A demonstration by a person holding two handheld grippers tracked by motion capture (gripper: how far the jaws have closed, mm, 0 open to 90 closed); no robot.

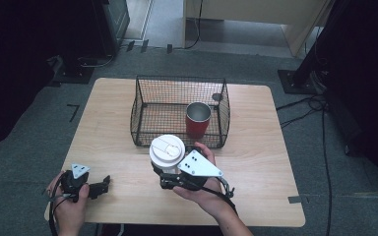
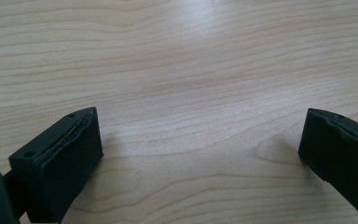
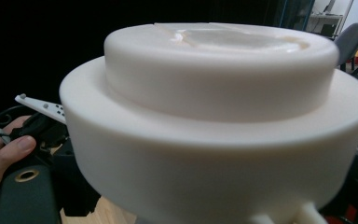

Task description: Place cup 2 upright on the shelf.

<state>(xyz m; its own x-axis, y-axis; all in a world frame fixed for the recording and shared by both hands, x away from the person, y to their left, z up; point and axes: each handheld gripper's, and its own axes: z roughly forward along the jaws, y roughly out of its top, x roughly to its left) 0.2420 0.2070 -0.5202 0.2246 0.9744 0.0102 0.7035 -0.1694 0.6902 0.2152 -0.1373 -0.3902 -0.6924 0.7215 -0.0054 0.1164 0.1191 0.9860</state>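
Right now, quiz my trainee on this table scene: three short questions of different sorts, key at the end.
1. True or false: the red cup stands inside the wire basket.
2. What does the right gripper hold? A) white lidded cup B) red cup C) nothing
3. Fill in: the left gripper has its jaws ____ over bare table.

Key:
1. True
2. A, the white lidded cup
3. Open
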